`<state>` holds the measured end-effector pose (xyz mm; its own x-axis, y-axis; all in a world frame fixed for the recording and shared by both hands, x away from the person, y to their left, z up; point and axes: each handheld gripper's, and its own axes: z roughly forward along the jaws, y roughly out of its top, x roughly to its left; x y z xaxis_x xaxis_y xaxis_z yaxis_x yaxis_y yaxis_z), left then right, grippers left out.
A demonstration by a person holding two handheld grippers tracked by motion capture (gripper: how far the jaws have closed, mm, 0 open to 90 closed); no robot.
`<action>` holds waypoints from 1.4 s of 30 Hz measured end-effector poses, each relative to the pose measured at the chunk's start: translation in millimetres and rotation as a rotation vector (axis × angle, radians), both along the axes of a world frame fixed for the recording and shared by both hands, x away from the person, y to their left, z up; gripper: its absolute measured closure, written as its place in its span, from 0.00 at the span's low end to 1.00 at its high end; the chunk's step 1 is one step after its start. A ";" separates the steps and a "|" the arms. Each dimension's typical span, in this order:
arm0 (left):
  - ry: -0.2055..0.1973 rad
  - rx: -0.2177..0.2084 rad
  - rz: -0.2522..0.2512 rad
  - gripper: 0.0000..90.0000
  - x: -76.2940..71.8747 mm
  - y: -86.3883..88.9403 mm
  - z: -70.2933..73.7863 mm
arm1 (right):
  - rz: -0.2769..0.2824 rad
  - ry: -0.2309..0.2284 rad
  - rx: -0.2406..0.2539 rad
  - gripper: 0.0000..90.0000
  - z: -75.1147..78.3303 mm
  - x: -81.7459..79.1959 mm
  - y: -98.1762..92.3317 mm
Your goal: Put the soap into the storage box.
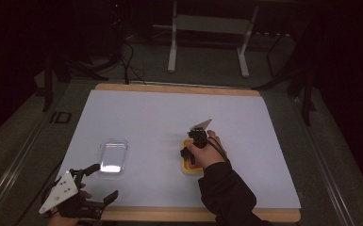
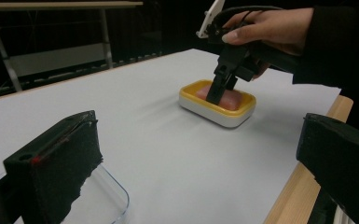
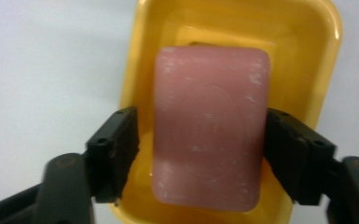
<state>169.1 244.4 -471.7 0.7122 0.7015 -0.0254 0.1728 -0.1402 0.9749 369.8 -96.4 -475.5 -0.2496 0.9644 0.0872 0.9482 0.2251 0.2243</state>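
A pink soap bar lies in a yellow soap dish with a white base, right of the table's middle. My right gripper points down into the dish and is open, its jaws on either side of the soap. One pad stands a narrow gap away from the bar; the other pad is at the bar's edge. My left gripper rests open at the front left corner, holding nothing, its jaws wide apart.
A clear plastic lid or tray lies on the white sheet just ahead of my left gripper. The sheet covers a wooden board whose front edge shows. A metal stand is on the floor beyond the table.
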 end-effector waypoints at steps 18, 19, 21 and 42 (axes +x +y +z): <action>0.002 0.005 -0.007 0.00 0.6 -0.9 -0.3 | 0.092 -0.131 -0.007 0.25 40.9 -6.3 -9.0; 0.004 0.007 -0.007 0.00 0.7 -1.0 -0.5 | 0.104 -0.135 0.007 0.25 42.2 -7.2 -11.3; 0.005 0.006 -0.006 0.00 1.2 -1.3 -0.8 | 0.128 -0.143 0.023 0.25 43.3 -8.7 -16.4; 0.013 0.021 -0.005 0.00 2.9 -3.1 -2.1 | 0.144 -0.268 0.059 0.28 51.9 -28.5 -80.2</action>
